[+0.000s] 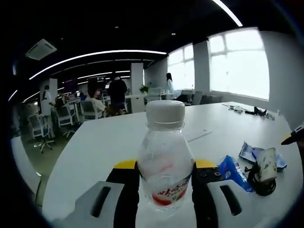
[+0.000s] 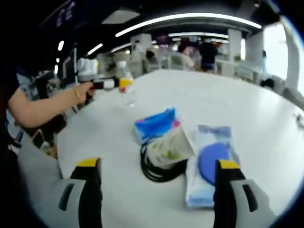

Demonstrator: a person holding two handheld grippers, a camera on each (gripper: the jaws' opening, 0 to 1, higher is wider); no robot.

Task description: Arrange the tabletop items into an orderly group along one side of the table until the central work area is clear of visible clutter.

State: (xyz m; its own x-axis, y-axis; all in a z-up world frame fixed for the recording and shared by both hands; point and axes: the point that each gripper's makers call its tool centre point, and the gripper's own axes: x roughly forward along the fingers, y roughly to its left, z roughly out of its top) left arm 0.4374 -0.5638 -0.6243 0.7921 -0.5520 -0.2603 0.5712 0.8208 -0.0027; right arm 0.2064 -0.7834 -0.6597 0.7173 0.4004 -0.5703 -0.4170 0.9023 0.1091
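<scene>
Left gripper [image 1: 165, 190] clamped on upright water bottle [image 1: 165, 156]; right gripper [image 2: 156, 190] jaws apart, clutter pile [image 2: 183, 149] just ahead, nearer it.

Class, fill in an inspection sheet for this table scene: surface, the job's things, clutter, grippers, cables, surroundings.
Surface: white table, mostly bare.
Job's things: bottle, capped and upright; blue packet, tube and wipes pack bunched together.
Clutter: small items at the far edge, too small to tell.
Grippers: left gripper shut on bottle; right gripper open, before the bunch.
Cables: black cable coiled under the tube.
Surroundings: open office, chairs, people, bright windows.
</scene>
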